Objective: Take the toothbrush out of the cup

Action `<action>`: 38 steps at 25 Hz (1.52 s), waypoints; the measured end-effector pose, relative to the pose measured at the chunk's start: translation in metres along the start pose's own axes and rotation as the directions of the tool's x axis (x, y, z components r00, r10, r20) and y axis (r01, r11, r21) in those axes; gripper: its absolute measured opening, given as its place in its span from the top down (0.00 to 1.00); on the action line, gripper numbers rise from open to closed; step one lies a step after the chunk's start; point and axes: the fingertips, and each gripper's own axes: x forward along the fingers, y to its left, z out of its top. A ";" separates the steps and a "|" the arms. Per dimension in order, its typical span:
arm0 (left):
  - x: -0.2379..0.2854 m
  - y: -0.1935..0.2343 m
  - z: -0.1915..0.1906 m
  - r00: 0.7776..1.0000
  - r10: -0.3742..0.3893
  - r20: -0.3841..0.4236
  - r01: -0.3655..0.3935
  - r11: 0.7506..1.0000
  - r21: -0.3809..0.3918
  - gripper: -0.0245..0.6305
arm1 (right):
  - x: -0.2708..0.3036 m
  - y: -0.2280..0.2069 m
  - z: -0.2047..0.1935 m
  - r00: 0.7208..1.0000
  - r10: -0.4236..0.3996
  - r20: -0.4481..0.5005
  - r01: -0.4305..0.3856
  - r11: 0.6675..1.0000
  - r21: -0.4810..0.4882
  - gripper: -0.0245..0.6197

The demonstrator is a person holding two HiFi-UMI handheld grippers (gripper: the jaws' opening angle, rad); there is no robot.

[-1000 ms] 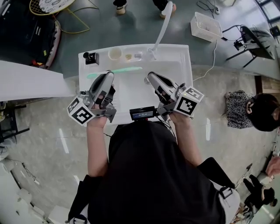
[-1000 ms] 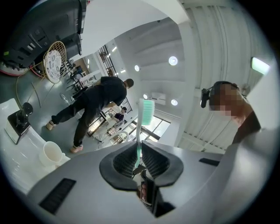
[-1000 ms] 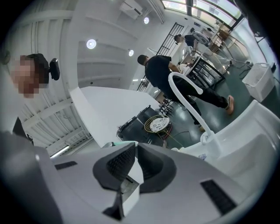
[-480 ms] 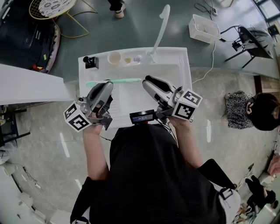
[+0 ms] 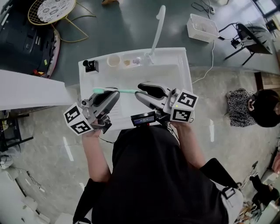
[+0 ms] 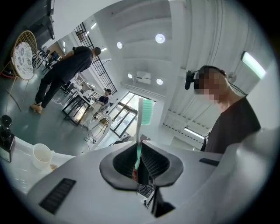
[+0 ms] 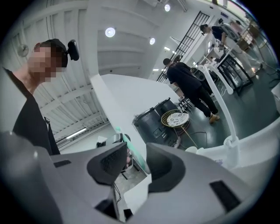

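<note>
Our left tool clamps the toothbrush level above the counter, well clear of the cup. Our right tool has just been opening its jaws and grips nothing, seemingly passing the toothbrush across.

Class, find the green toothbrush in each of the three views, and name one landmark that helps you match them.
Head view: toothbrush lies level, just above centre, over the white sink.
Left gripper view: toothbrush upright at centre, clamped in the left gripper.
Right gripper view: toothbrush shows as a green sliver left of centre.
Shared landmark: round wicker chair, top left, far left, right of centre.
</note>
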 end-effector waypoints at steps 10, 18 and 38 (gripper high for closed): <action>0.014 -0.004 0.004 0.999 -0.044 0.012 0.044 0.999 -0.007 0.91 | 0.000 0.015 -0.018 0.993 0.065 -0.102 -0.070 0.997 -0.040 0.77; 0.024 -0.013 0.007 0.992 -0.128 0.010 0.128 0.992 0.012 0.91 | 0.002 0.026 -0.024 0.980 0.140 -0.140 -0.146 0.989 -0.035 0.80; 0.038 -0.014 0.010 0.990 -0.117 0.083 0.117 0.993 0.002 0.88 | 0.000 0.026 -0.008 0.982 0.188 -0.025 -0.186 0.980 0.070 0.88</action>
